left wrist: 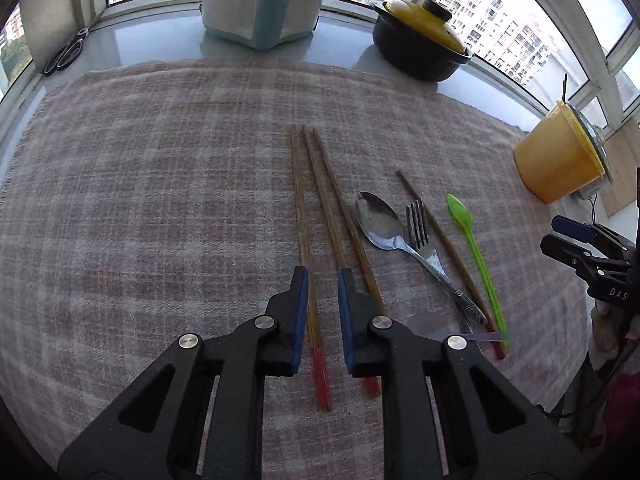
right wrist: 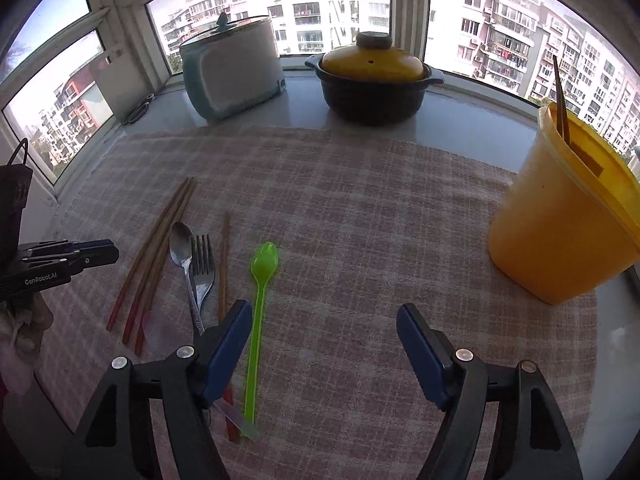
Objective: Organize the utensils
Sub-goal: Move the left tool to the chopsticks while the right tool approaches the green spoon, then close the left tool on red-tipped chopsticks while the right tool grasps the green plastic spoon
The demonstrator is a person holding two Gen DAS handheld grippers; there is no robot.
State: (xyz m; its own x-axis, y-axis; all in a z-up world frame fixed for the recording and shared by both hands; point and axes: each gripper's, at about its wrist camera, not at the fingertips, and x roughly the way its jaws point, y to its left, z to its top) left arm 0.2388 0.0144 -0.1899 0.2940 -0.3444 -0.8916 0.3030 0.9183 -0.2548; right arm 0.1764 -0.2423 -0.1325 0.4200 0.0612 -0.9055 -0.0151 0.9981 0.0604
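Note:
Three wooden chopsticks with red ends (left wrist: 320, 208) (right wrist: 160, 240) lie side by side on the checked cloth (left wrist: 160, 200). Right of them lie a metal spoon (left wrist: 378, 222) (right wrist: 182, 246), a metal fork (left wrist: 418, 224) (right wrist: 202, 264), a fourth chopstick (left wrist: 440, 236) (right wrist: 224, 264) and a green plastic spoon (left wrist: 468, 228) (right wrist: 260, 280). My left gripper (left wrist: 323, 276) is open, low over the left chopsticks, its fingers astride them. My right gripper (right wrist: 324, 320) is open and empty, just right of the green spoon. A yellow holder (right wrist: 560, 216) (left wrist: 556, 156) with one chopstick in it stands at the right.
A black pot with a yellow lid (right wrist: 372, 76) (left wrist: 420, 40) and a white-and-teal appliance (right wrist: 232, 68) (left wrist: 256, 0) stand on the sill at the back. Scissors (left wrist: 66, 52) lie at the back left. The cloth's right edge runs close to the holder.

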